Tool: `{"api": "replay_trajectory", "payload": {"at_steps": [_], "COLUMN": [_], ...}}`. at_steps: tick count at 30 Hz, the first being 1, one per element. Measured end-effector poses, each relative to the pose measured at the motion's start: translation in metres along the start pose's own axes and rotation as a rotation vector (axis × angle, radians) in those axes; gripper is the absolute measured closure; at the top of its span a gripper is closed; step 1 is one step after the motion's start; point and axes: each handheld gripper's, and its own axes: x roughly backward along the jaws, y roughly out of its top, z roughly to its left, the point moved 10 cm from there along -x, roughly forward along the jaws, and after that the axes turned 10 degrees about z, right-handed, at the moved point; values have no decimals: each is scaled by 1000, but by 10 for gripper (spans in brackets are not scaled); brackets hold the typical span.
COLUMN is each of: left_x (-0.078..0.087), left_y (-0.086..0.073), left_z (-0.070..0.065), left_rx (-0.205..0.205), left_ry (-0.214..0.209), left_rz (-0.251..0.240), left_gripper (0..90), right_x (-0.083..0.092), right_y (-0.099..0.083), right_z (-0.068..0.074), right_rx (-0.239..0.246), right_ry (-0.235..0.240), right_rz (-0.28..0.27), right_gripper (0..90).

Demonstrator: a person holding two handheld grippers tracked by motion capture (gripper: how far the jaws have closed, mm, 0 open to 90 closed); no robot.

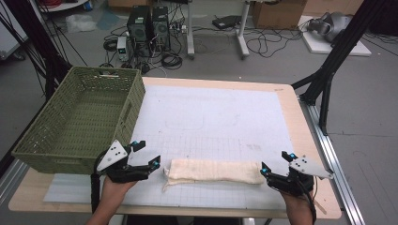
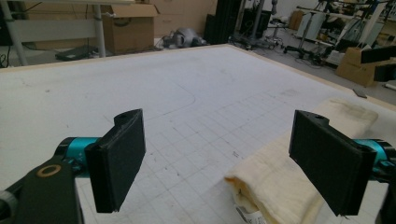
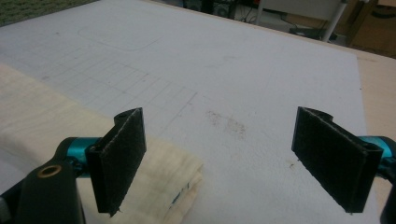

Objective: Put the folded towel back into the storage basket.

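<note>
Now we are holding both tools low at the near edge of a white gridded mat (image 1: 220, 112) that is covering a light wooden table (image 1: 293, 108). Our left gripper (image 1: 148, 154) is standing wide open just off one end of the folded cream towel (image 1: 213, 170), and our right gripper (image 1: 277, 161) is gaping just off the other end, neither touching it. A green woven basket (image 1: 80, 119) is sitting at the table's left. Beyond, cables and computer towers (image 1: 148, 23) are cluttering the grey floor.
</note>
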Motion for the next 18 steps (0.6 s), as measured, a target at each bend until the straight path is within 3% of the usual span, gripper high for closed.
{"api": "replay_trajectory", "payload": {"at_steps": [18], "left_x": [-4], "left_y": [0], "left_z": [-8], "left_rx": [-17], "left_ry": [-23], "left_rz": [15], "left_gripper": [195], "right_x": [-1], "right_y": [-1], "right_z": [2], "right_rx": [-12], "right_ry": [14], "right_rz": [1], "right_gripper": [163]}}
